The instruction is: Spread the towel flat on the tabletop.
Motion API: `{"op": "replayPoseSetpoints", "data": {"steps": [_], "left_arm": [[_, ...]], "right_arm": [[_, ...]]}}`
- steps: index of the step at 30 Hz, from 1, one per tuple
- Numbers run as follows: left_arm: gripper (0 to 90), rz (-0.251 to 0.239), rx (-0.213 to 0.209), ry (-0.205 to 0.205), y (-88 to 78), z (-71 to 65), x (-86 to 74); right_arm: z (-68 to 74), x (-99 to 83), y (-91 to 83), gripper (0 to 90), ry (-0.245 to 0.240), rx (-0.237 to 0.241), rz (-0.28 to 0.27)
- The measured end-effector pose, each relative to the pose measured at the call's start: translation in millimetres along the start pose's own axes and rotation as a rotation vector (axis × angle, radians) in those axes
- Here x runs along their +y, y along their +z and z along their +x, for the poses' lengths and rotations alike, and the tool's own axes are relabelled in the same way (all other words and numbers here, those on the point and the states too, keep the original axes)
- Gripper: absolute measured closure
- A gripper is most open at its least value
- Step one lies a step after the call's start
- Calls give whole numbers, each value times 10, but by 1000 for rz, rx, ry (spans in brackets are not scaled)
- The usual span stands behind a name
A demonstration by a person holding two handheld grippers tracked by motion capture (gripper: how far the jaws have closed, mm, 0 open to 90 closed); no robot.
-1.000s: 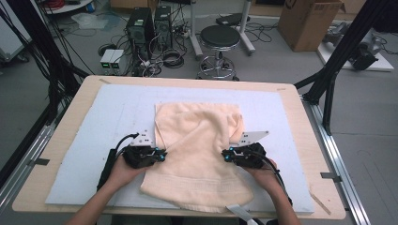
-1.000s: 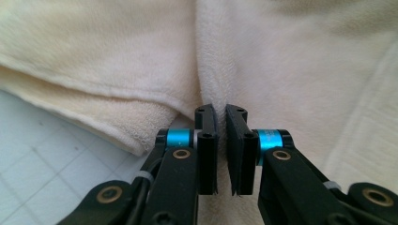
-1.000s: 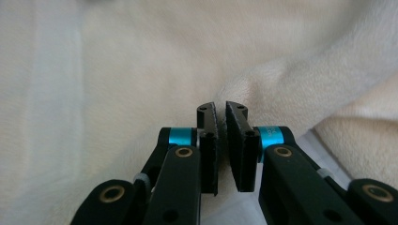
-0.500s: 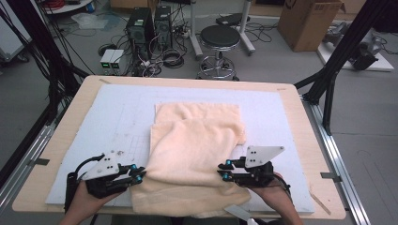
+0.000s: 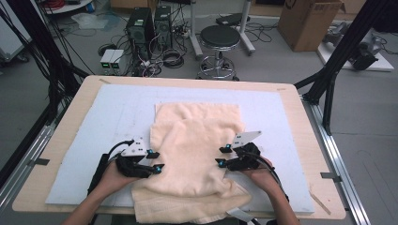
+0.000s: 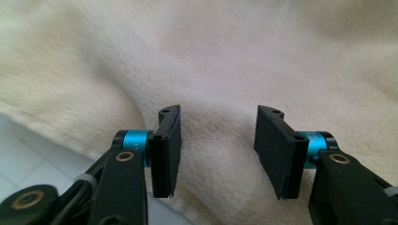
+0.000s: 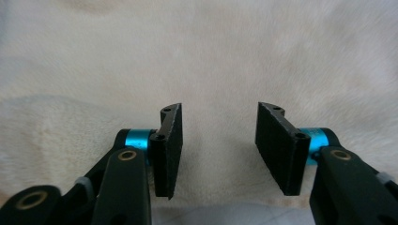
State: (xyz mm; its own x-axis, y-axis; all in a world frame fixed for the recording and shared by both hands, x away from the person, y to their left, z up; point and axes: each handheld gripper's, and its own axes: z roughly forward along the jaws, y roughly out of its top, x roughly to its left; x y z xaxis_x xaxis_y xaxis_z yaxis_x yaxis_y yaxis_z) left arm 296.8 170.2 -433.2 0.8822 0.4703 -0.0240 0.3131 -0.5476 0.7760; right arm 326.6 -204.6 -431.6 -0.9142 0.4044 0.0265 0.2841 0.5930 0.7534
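- Towel (image 5: pixel 197 154): cream, folded, lying on the white mat (image 5: pixel 94 122); its near edge hangs over the mat's front.
- Your left gripper (image 5: pixel 156 160) sits at the towel's left edge, jaws just spreading, nothing pinched.
- Your right gripper (image 5: pixel 222 156) sits at the towel's right edge, jaws likewise just parting, empty.

Fluffy cream terry towel (image 5: pixel 195 150) on a matt wooden table (image 5: pixel 65 124).
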Motion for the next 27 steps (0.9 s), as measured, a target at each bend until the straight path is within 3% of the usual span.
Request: {"op": "replayPoseSetpoints", "data": {"steps": [2, 7, 10, 14, 18, 20, 23, 26, 27], "left_arm": [[583, 39, -4, 5, 51, 4, -18], [788, 45, 13, 20, 44, -30, -11], [832, -2, 0, 16, -96, -83, 11], [838, -77, -28, 17, -358, -223, -16], [836, -108, -113, 17, -581, -414, -136], [817, -133, -138, 23, -652, -463, -147], [660, -161, -82, 5, -653, -371, -84], [598, -187, -25, -16, -511, -194, -16], [575, -173, -8, -22, -440, -136, -3]], "right_arm": [[-9, -55, 56, 648, 5, 4, 26], [-2, -95, 52, 833, 20, 33, 4], [57, -66, -36, 841, 12, 59, -27], [267, -5, -243, 842, -35, 81, -93], [444, -10, -422, 837, -50, 140, -134], [513, -2, -508, 768, -64, 171, -169], [477, 41, -570, 679, -64, 116, -179], [297, 57, -511, 638, -55, 30, -155], [226, 44, -459, 618, -42, 19, -133]]}}
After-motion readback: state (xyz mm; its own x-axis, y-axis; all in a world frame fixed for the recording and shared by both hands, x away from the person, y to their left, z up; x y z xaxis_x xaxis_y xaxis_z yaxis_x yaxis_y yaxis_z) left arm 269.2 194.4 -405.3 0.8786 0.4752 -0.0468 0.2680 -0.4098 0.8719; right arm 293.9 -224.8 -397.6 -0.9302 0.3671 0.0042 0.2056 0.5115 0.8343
